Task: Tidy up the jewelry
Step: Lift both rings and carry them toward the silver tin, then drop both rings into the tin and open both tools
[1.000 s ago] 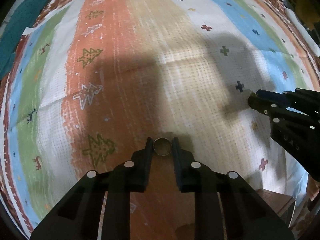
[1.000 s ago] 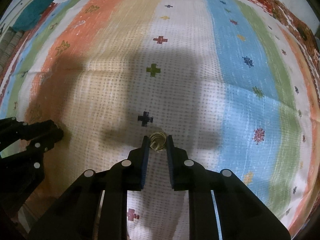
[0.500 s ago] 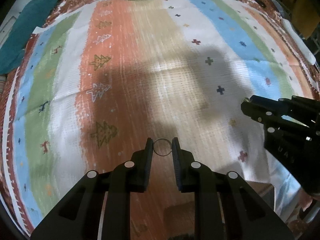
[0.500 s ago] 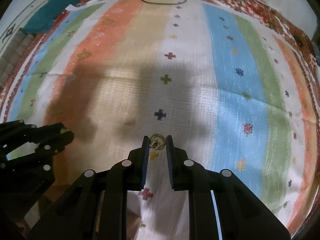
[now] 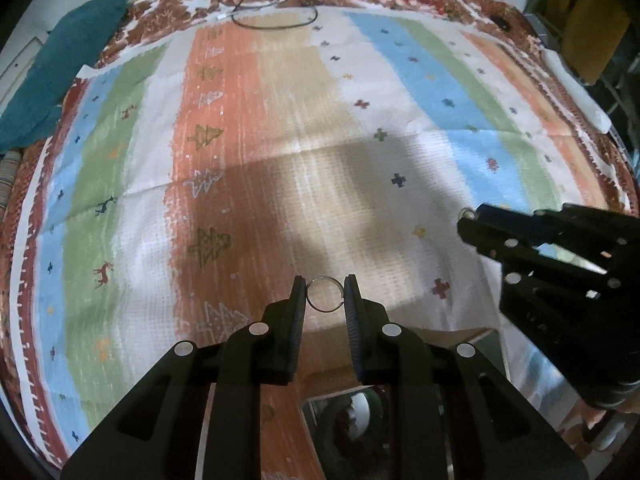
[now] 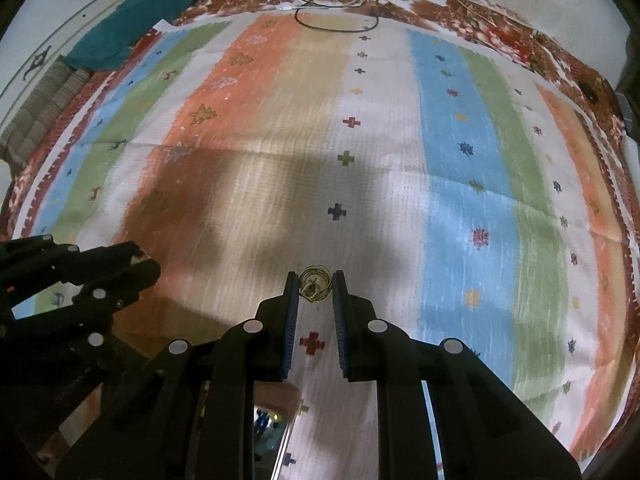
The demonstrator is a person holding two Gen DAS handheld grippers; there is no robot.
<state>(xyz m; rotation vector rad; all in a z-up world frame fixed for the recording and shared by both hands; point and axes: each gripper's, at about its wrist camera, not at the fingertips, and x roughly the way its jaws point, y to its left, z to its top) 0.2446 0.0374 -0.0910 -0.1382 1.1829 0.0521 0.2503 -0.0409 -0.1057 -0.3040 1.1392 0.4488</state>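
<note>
- Left gripper [image 5: 325,294] pinches a thin silver ring [image 5: 325,295] between its fingertips; the ring stands upright, face to the camera, touching both pads.
- Right gripper [image 6: 316,289] pinches a gold wire earring [image 6: 315,289], a coiled hoop with a small bit inside; detail too small to tell more.
- Both grippers are held in the air above a striped cloth [image 5: 280,140]; neither piece touches the cloth.
- In the left wrist view the right gripper [image 5: 466,220] comes in from the right edge, a glint of the earring [image 5: 465,213] at its tip.
- In the right wrist view the left gripper [image 6: 148,264] shows at the lower left, well apart from the right one; its ring can't be made out there.
- The cloth has orange, tan, white, blue and green bands with small crosses, trees and deer, and a brown-red patterned border.
- A dark shadow covers the middle of the cloth under both grippers.
- Black cable [image 6: 332,20] loops at the far edge of the cloth, with a thin white cord beside it.
- Teal fabric [image 5: 60,72] lies bunched at the far left corner, partly over the cloth edge.
- A brown box with a mirror surface [image 5: 344,412] sits low in the left wrist view, behind the gripper body; its contents are unclear.
</note>
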